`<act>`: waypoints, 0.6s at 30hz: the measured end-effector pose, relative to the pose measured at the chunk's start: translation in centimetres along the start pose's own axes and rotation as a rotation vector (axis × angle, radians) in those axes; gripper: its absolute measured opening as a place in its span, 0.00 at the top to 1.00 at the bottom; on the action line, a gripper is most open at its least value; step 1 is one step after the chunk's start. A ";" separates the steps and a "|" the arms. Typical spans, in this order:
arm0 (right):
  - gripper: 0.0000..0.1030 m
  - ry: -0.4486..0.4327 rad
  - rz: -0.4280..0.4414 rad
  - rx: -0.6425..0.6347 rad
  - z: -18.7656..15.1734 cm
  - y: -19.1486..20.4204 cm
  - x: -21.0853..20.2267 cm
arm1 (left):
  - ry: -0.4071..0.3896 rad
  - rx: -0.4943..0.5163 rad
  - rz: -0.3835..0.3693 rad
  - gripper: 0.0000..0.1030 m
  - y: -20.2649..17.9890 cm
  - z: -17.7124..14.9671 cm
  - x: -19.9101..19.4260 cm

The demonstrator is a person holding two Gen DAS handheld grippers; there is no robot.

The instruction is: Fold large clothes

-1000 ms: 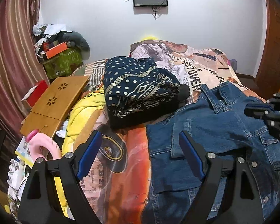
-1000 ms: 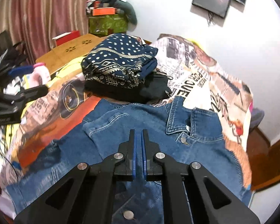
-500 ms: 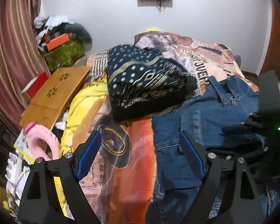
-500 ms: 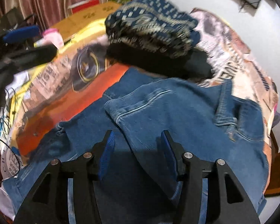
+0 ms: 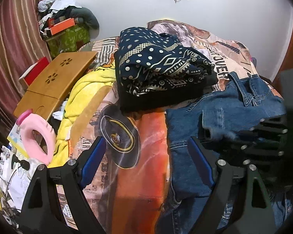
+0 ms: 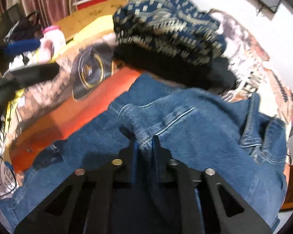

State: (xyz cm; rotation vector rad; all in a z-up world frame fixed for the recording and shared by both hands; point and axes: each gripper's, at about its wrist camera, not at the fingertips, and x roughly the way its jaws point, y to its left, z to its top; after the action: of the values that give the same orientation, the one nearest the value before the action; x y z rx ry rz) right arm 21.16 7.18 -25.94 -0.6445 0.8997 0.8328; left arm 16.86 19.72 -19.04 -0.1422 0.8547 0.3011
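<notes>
A blue denim jacket point(image 5: 230, 109) lies spread on the bed at the right, collar toward the wall; it also fills the right wrist view point(image 6: 195, 128). My right gripper point(image 6: 144, 142) is shut on a fold of the denim jacket near its folded-over sleeve edge; it also shows in the left wrist view point(image 5: 211, 134), black, gripping the fabric. My left gripper point(image 5: 146, 154) is open and empty, hovering over the orange printed bedsheet point(image 5: 146, 156) left of the jacket.
A folded stack with a navy patterned cloth point(image 5: 158, 68) on top sits behind the jacket. A yellow blanket point(image 5: 84, 89), a wooden lap desk point(image 5: 52, 80) and a pink bottle point(image 5: 37, 134) lie at the left. A wall stands behind.
My right gripper opened, moved down onto the jacket and closed on a fold of denim. My left gripper stayed open and shifted slightly closer to the bed.
</notes>
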 end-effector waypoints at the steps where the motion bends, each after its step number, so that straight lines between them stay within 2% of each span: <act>1: 0.89 -0.024 -0.004 0.009 0.0 -0.2 -0.9 | -0.001 0.002 -0.001 0.18 -0.1 0.0 0.0; 10: 0.89 -0.262 -0.067 0.192 -1.0 -4.8 -11.2 | -0.025 0.035 -0.032 0.17 -2.3 0.9 -1.2; 18: 0.89 -0.396 -0.162 0.397 -5.2 -10.9 -18.0 | -0.051 0.094 -0.069 0.18 -6.2 1.5 -2.7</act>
State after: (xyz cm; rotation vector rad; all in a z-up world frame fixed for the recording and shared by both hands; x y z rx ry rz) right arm 21.66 -8.82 -11.31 -0.1906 0.6160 0.5842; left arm 18.25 13.64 -16.02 -0.0764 0.8097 0.1988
